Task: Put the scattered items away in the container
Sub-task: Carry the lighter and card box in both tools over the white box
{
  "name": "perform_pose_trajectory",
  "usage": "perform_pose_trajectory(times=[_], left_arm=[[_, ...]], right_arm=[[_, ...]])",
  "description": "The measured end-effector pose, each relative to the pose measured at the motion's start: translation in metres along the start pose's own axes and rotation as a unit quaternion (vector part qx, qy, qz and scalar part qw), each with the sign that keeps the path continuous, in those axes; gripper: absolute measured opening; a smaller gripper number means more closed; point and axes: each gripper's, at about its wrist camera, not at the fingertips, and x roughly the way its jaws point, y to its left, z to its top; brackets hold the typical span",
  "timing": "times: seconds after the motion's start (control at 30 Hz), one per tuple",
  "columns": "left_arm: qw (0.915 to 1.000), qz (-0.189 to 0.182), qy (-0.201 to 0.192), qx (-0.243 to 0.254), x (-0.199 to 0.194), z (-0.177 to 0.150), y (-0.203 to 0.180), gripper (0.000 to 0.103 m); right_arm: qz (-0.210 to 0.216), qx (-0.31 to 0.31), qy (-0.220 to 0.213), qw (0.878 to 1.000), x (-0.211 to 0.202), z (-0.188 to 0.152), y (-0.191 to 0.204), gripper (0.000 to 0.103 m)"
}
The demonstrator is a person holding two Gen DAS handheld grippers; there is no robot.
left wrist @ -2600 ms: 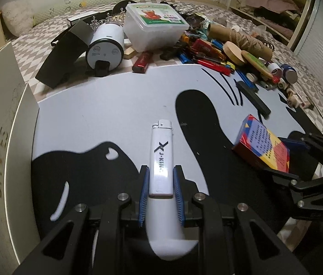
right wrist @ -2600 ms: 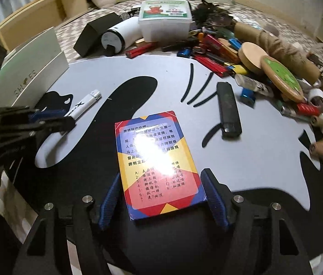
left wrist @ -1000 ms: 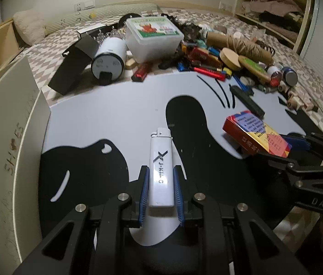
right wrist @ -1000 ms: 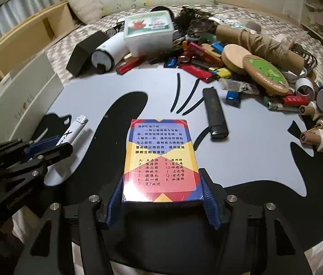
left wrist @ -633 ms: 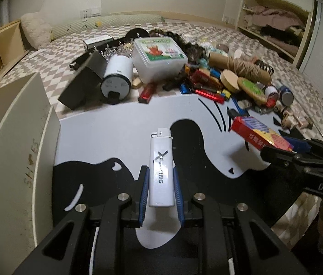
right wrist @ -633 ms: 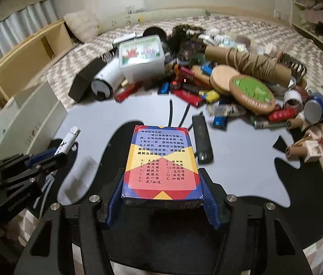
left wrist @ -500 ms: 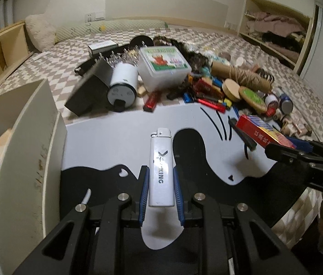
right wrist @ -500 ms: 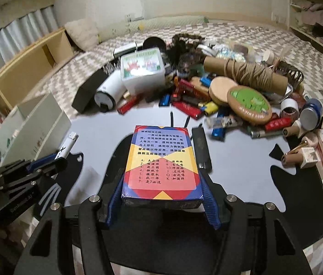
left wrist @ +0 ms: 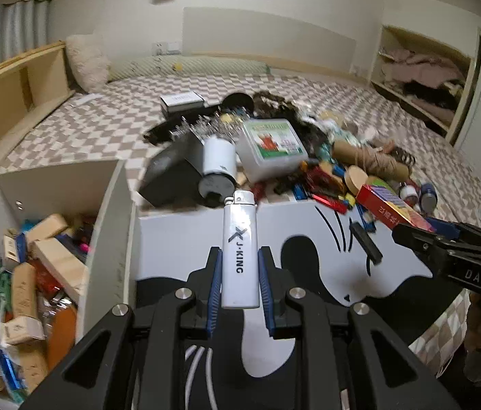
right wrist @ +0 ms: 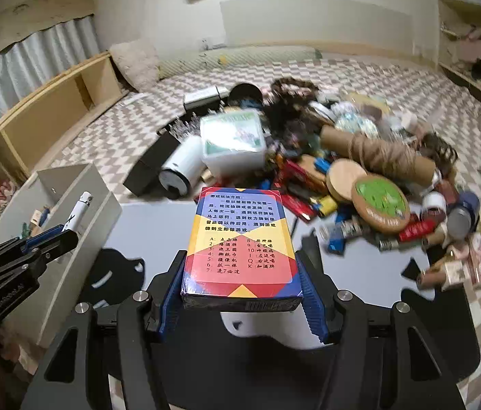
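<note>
Both grippers carry loads above the mat, bound for the box at its left edge.

Left gripper pinches a white lighter by its lower end; right gripper clamps a card box. The lighter could slip from that narrow grip or clip the container wall. Beyond the grey mat, clutter crowds its far edge on a checkered bed.

Right gripper is clamped on a colourful card box, held up over the grey mat. Left gripper grips a white lighter by the storage box.
</note>
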Motion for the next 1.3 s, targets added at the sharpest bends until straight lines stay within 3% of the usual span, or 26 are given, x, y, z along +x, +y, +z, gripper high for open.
perform_pose_trajectory(times=[0.33, 0.83, 1.3], left_arm=[[0.9978, 0.024, -0.054, -0.029, -0.04, 0.018, 0.034, 0.021], [0.9925, 0.054, -0.075, -0.08, -0.072, 0.019, 0.092, 0.021], [0.9838, 0.105, -0.089, -0.116, -0.098, 0.007, 0.149, 0.021]], right_arm=[[0.024, -0.028, -0.034, 0.999, -0.012, 0.035, 0.038, 0.061], [0.062, -0.057, -0.052, 0.995, -0.012, 0.061, 0.099, 0.061], [0.106, -0.083, -0.05, 0.99, 0.004, 0.071, 0.162, 0.061]])
